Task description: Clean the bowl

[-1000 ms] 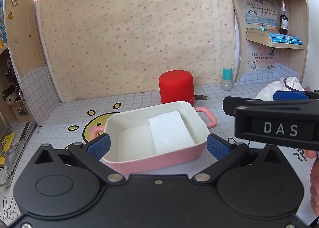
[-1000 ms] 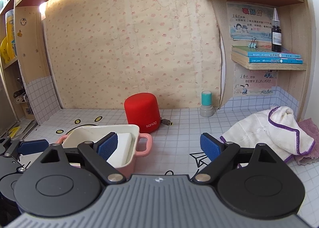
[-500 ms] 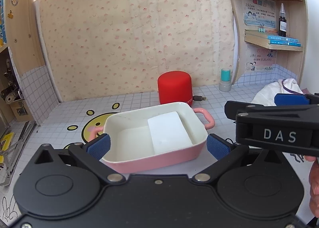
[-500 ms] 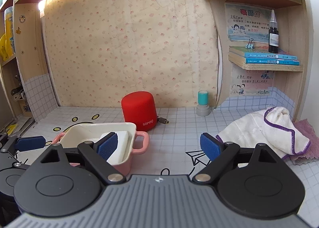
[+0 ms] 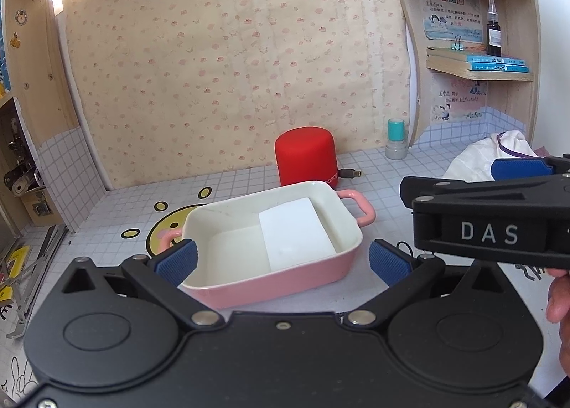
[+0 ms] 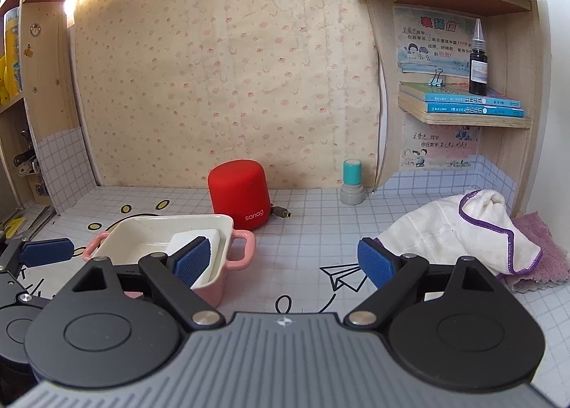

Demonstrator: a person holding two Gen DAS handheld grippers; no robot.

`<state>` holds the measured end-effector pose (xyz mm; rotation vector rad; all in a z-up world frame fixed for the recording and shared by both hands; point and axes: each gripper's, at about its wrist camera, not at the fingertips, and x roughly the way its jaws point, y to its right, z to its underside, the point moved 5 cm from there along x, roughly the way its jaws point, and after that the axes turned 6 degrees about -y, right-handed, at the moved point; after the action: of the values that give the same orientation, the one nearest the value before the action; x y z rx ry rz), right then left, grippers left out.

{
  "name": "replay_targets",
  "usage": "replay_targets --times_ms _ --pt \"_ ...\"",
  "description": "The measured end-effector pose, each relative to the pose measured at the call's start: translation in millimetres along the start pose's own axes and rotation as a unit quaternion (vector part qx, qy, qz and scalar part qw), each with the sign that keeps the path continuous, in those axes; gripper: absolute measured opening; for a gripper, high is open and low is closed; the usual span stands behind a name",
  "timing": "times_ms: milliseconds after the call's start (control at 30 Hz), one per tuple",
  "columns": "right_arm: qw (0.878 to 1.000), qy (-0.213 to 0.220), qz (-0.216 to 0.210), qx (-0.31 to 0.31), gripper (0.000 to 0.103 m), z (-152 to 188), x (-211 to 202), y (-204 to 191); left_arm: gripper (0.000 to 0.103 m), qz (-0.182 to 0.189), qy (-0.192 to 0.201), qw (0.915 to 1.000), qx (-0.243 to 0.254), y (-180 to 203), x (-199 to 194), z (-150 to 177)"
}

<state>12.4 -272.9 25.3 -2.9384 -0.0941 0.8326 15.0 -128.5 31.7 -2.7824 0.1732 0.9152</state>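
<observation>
L gripper: black two-finger gripper w/ blue pads [image 5: 281, 262], jaws spread wide, nothing between pads; hovers just in front of dish, near edge of dish sits between the fingers in view.
R gripper: grey-black two-finger gripper w/ blue pads [image 6: 285, 263], jaws spread wide, empty; over bare tabletop, to the right of dish. Seen side-on from L cam.
Bowl: pink rectangular ceramic baking dish w/ white inside & loop handles [image 5: 249, 287], flat on table, left-centre, upright.
Sponge: white rectangular block [image 5: 294, 238] inside dish, right half, leaning on the right wall.
Table: grey-grid tabletop w/ cartoon prints [image 6: 306, 230].
Cloths: white cloth w/ purple trim [image 6: 463, 226] heaped at right, on top of a pink fuzzy cloth [image 6: 538, 262].
Behind dish: red cylindrical speaker [image 6: 238, 192], close to dish, cable plugged in.
Far: teal-capped grey stamp [image 6: 352, 181] by back wall.
</observation>
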Motion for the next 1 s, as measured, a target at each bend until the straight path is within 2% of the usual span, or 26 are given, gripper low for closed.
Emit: replay_targets --times_ms 400,1000 --pt "1.000 0.004 -0.001 -0.009 0.090 -1.5 -3.5 -6.9 0.103 -0.021 -0.012 0.9996 -0.013 -5.8 8.1 1.8" --pt "1.000 -0.008 -0.008 0.001 0.090 2.7 1.5 -17.7 0.103 -0.025 -0.027 0.9989 -0.028 -20.1 12.9 6.4"
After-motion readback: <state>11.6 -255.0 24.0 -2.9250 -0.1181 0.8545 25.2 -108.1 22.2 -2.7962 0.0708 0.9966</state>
